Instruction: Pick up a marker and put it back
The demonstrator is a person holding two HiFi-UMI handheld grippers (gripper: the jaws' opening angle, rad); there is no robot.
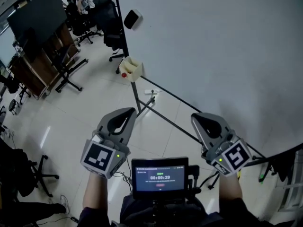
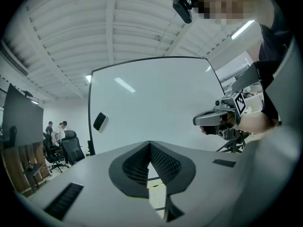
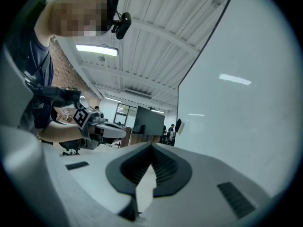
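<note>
Both handheld grey grippers, the left gripper (image 1: 125, 113) and the right gripper (image 1: 200, 118), have jaws pressed together on nothing, level before the large whiteboard (image 1: 213, 46). Only the head view shows the cream plastic box (image 1: 132, 66) at the board's lower corner, well ahead of both, with a small red thing (image 1: 124, 74) against it, too small to call a marker. Each gripper view shows the other gripper and the black eraser (image 1: 133, 19) stuck on the board.
</note>
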